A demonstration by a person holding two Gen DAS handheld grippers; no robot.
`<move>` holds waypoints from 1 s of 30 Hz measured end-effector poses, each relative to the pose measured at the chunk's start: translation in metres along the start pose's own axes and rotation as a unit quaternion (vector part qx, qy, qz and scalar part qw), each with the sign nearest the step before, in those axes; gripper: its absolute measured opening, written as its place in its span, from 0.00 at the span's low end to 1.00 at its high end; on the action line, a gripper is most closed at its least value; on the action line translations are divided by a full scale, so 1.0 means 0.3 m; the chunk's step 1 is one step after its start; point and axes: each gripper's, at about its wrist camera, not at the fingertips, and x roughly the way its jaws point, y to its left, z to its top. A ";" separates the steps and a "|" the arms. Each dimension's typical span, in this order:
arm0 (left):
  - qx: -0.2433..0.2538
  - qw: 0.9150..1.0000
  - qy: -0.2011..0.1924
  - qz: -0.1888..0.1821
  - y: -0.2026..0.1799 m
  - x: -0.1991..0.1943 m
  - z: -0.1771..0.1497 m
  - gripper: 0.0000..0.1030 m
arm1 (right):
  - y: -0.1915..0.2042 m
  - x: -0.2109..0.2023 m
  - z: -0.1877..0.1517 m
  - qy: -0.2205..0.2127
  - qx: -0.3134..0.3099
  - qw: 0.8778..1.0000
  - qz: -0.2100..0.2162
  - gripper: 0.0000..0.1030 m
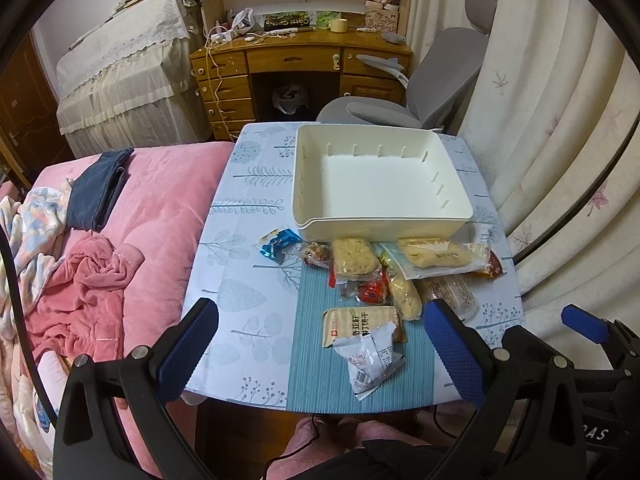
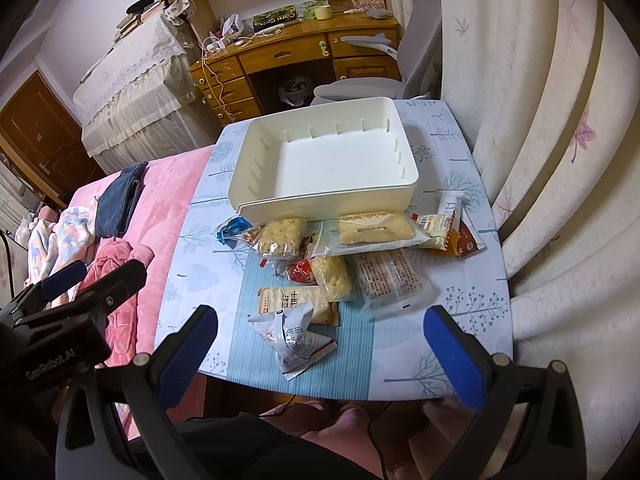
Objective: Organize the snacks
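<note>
An empty cream plastic bin [image 1: 464,210] [image 2: 412,178] stands at the far side of a small table. Several snack packets lie in front of it: a blue wrapper [image 1: 276,244] [image 2: 232,230], a noodle cake [image 1: 354,260] [image 2: 282,236], a large pale bread pack [image 1: 438,256] [image 2: 372,232], a beige cracker pack [image 1: 360,326] [image 2: 280,298] and a crumpled white packet [image 1: 370,362] [image 2: 294,332] nearest me. My left gripper [image 1: 322,350] hangs open above the table's near edge. My right gripper [image 2: 322,350] is open too, held over the same edge, empty.
The table [image 1: 240,280] carries a leaf-print cloth and a blue striped mat [image 1: 312,360]. A pink bed with clothes [image 1: 100,280] lies to the left, curtains [image 1: 560,120] to the right. A grey chair [image 1: 440,80] and wooden desk [image 1: 296,60] stand behind. A person's legs [image 2: 352,424] show below.
</note>
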 end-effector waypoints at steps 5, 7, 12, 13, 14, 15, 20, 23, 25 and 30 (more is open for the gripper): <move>0.002 1.000 0.005 -0.004 -0.002 0.004 -0.006 0.99 | -0.022 0.008 0.015 0.000 -0.001 1.000 -0.003 1.00; 0.002 1.000 0.008 -0.004 -0.005 0.007 -0.009 0.99 | -0.026 0.015 0.016 0.002 -0.002 1.000 -0.005 1.00; -0.001 1.000 0.009 -0.009 -0.017 0.010 -0.010 0.99 | -0.033 0.012 -0.005 0.001 -0.008 1.000 -0.006 1.00; -0.004 1.000 0.010 -0.011 -0.015 0.009 -0.013 0.99 | -0.031 0.008 -0.006 -0.001 -0.011 1.000 -0.005 1.00; -0.006 1.000 0.010 -0.012 -0.018 0.009 -0.015 0.99 | -0.031 0.004 -0.005 -0.001 -0.013 1.000 -0.004 1.00; -0.008 1.000 0.010 -0.014 -0.018 0.008 -0.017 0.99 | -0.030 0.002 -0.006 -0.002 -0.015 1.000 -0.002 1.00; -0.013 1.000 0.013 -0.010 -0.033 0.007 -0.027 0.98 | -0.032 0.001 -0.010 0.003 -0.023 1.000 0.011 1.00; -0.016 1.000 0.019 -0.003 -0.045 0.012 -0.035 0.97 | -0.039 0.004 -0.015 0.008 -0.027 0.999 0.022 1.00; -0.018 1.000 0.025 0.001 -0.053 0.018 -0.044 0.97 | -0.044 0.009 -0.021 0.010 -0.029 0.999 0.028 1.00; -0.021 0.999 0.036 0.010 -0.068 0.033 -0.068 0.97 | -0.066 0.029 -0.030 0.018 -0.025 0.998 0.047 1.00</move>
